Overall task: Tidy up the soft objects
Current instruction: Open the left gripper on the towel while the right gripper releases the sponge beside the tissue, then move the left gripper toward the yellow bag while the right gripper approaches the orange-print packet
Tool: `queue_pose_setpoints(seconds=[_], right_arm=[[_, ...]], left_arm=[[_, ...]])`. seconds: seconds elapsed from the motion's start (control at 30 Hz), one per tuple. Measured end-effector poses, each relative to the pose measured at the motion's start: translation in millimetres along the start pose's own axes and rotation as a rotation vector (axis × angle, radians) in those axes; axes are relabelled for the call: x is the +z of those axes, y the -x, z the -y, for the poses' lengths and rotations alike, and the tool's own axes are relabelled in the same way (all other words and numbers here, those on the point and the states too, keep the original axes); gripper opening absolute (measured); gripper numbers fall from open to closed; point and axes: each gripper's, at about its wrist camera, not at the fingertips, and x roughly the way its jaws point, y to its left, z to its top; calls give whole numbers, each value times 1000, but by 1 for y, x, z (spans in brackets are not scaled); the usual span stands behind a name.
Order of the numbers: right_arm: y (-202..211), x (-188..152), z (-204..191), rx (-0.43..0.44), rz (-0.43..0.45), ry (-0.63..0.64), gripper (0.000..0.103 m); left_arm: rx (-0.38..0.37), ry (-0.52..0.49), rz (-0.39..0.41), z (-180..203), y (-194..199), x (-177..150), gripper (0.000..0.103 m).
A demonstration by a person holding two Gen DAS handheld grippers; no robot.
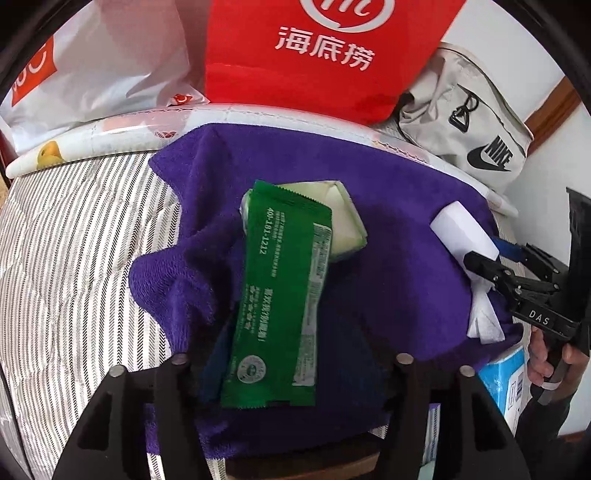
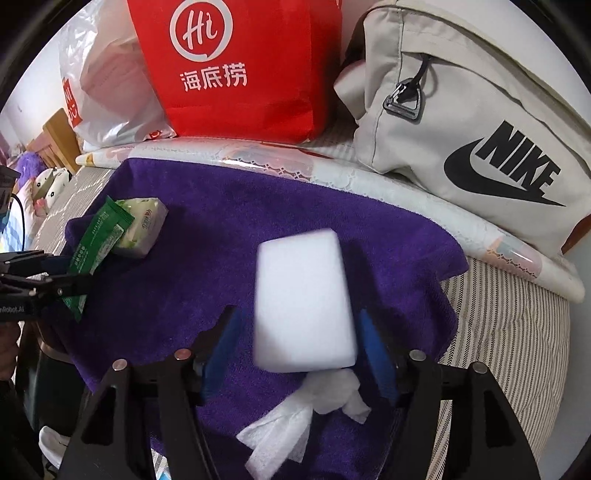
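The green packet (image 1: pixel 277 295) is pinched by the left gripper (image 1: pixel 291 363) and the white sponge (image 2: pixel 304 299) sits between the right gripper's (image 2: pixel 301 354) wide-open fingers, so both can be tidied on the purple towel (image 2: pixel 207 206)

A striped bed (image 1: pixel 74 240) stands against a pale wall (image 2: pixel 535 22); wooden furniture (image 2: pixel 59 144) sits far left in soft daylight.

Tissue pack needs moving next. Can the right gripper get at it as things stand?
Probably not yet. The right gripper has the white sponge between its open fingers, and the green packet held by the left gripper crosses the tissue pack.
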Motion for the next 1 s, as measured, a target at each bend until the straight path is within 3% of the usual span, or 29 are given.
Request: queue_pose_setpoints(seconds=[0.27,0.6,0.77,1.0], right_arm=[[34,-5,-4,-29,43,6,66],[125,-45,-26,-76,174,29,66],[165,-81,-35,-4,209,-10,66],[187,-146,-62,144,174,-66,66]], left_arm=[[50,5,26,2,23,-9,64],[33,-33,189,10,105,-52,63],[17,-77,244,22,141,-93,63],[-15,-59,213,28,162,-148,64]])
